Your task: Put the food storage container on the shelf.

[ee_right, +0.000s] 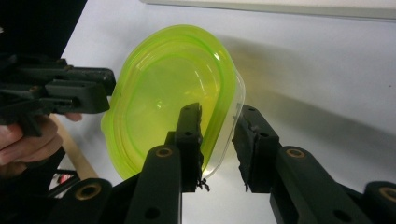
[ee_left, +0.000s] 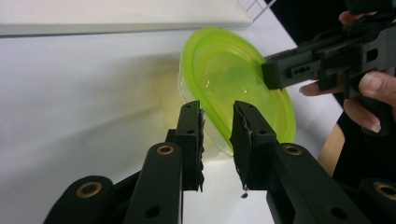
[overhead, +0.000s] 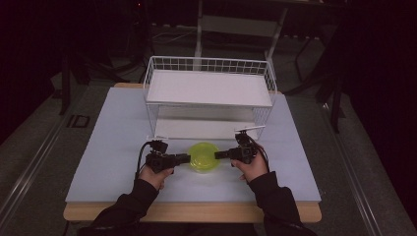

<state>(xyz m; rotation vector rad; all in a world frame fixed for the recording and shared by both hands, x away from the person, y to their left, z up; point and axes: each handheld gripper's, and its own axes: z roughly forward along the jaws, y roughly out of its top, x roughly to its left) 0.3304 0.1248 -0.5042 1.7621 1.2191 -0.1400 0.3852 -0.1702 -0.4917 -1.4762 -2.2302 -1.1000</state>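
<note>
High view: a person's two hands come in from the bottom edge, each holding a black gripper, on a pale table (overhead: 113,147).
Container: a clear tub with a lime-green lid (overhead: 205,156) sits on the table near the front edge, between the two grippers and in front of the wire rack (overhead: 209,96).
Rack: white wire basket frame with a flat white shelf on top, standing at the far middle of the table.
Left gripper (overhead: 186,158): points right at the container's left side. In the left gripper view its jaws stand apart on either side of the lid's rim (ee_left: 210,122), one jaw over the lid and one outside the tub wall; whether they press the rim cannot be told.
Right gripper (overhead: 218,155): points left at the container's right side. In the right gripper view its jaws are parted across the rim (ee_right: 223,133), with a visible gap on the outer side.
Hands: the left hand (overhead: 156,175) and right hand (overhead: 252,169) grasp the gripper handles; dark sleeves cover the forearms.
</note>
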